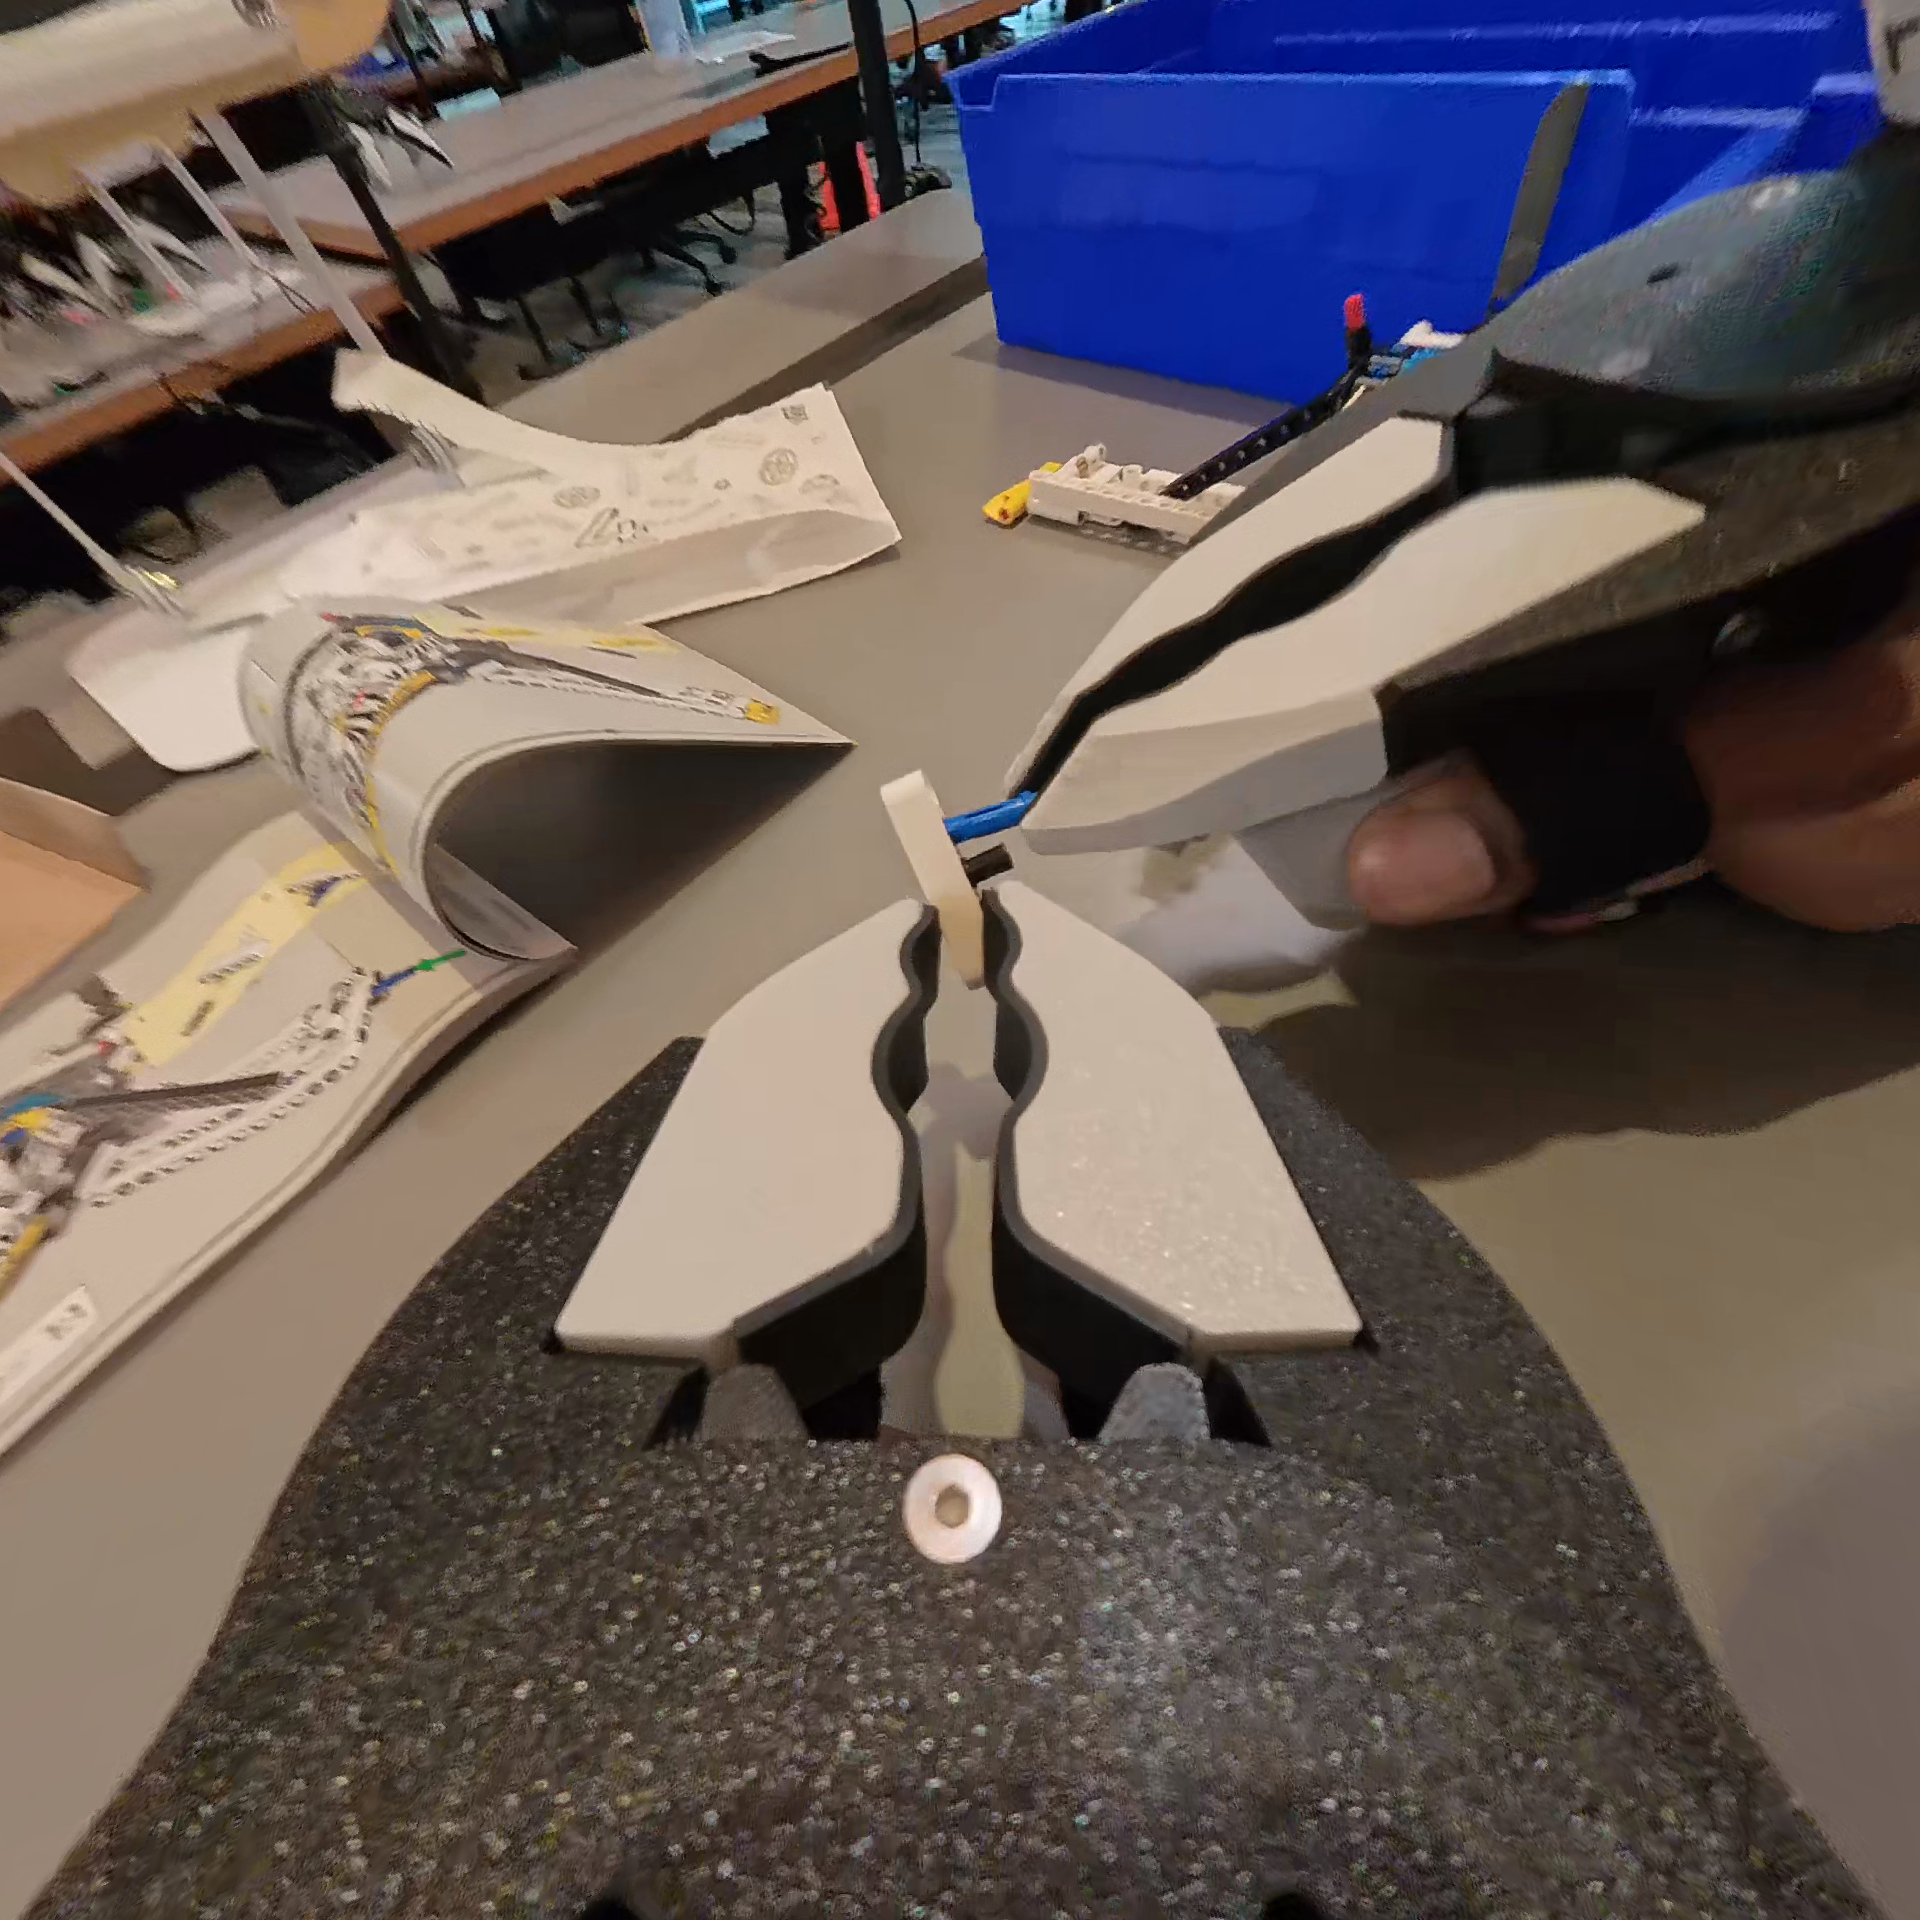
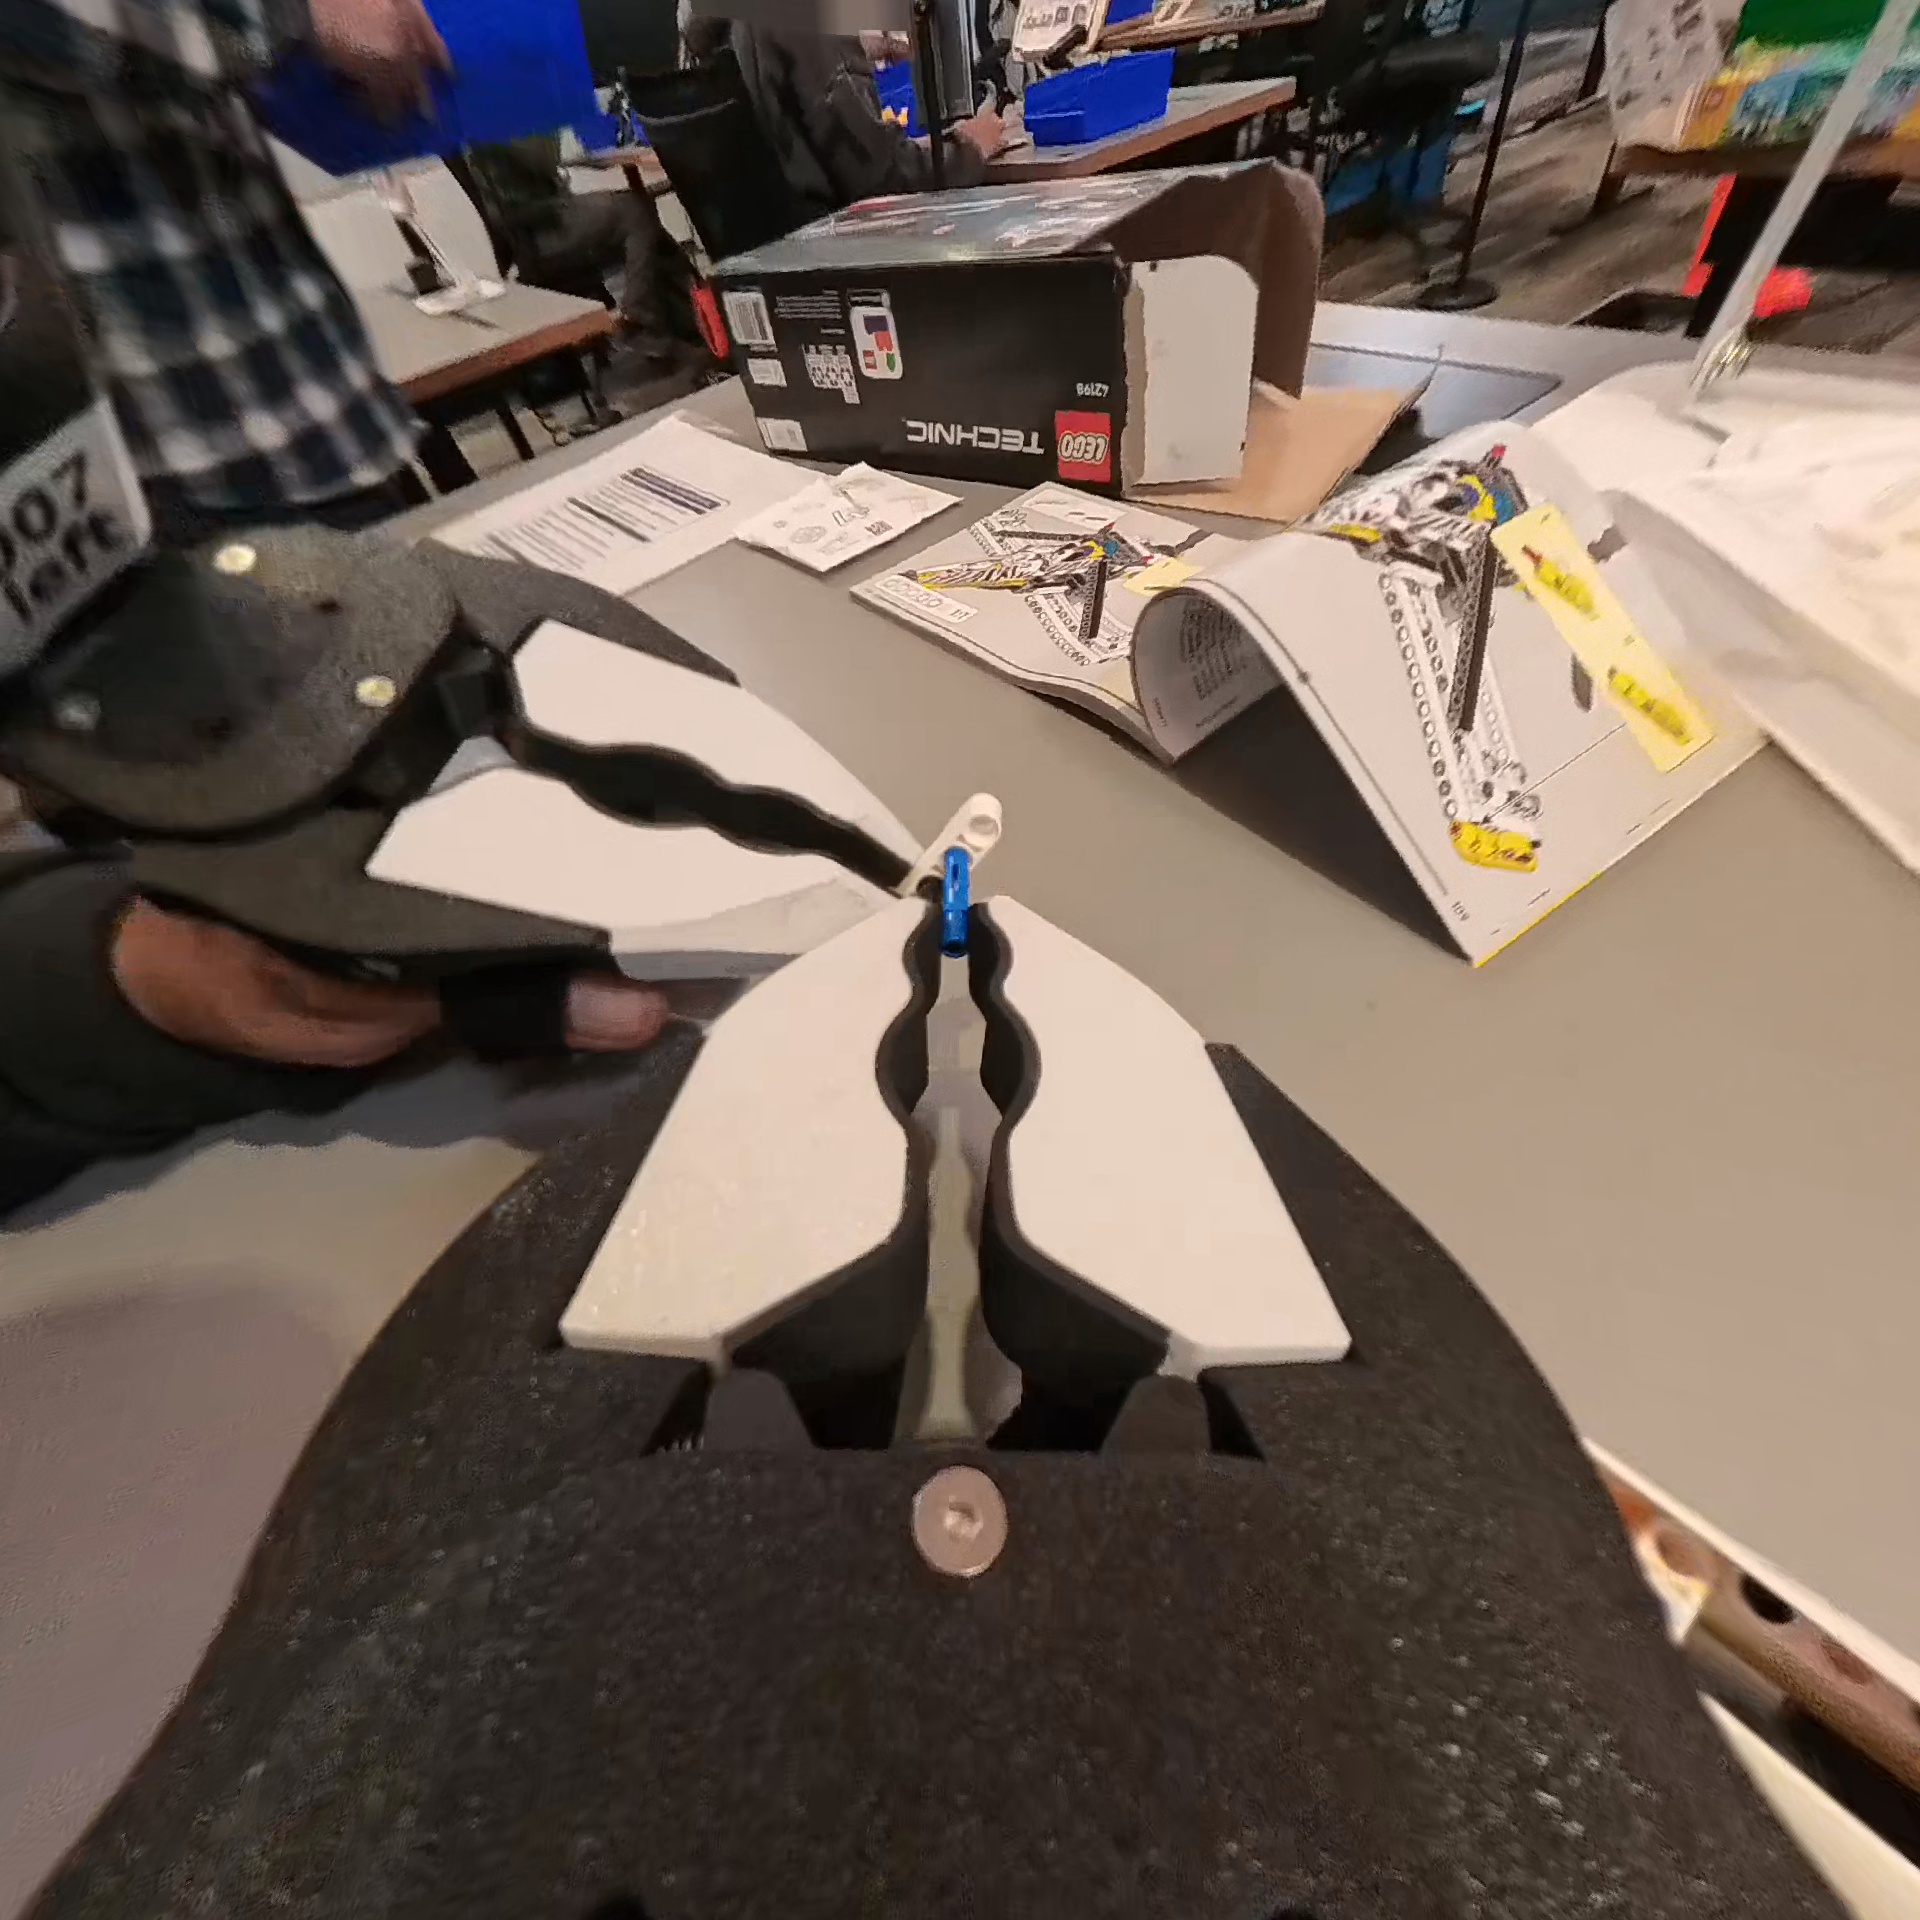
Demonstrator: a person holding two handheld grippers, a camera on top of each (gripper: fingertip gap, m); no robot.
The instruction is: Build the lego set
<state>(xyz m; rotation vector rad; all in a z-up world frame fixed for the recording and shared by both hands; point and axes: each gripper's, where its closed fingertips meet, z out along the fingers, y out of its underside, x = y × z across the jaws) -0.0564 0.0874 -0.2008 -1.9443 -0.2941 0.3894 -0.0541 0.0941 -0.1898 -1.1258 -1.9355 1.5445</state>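
On the table [image 1: 1558,1299], the left gripper [image 1: 958,914] clamps a beam [image 1: 940,873] on edge; a pin [image 1: 987,816] joins the beam's face to the right gripper [image 2: 954,914], closed on it. The booklet [image 1: 416,779] lies left, the bin [image 1: 1299,208] behind, an assembly [image 1: 1122,494] probably before the bin.
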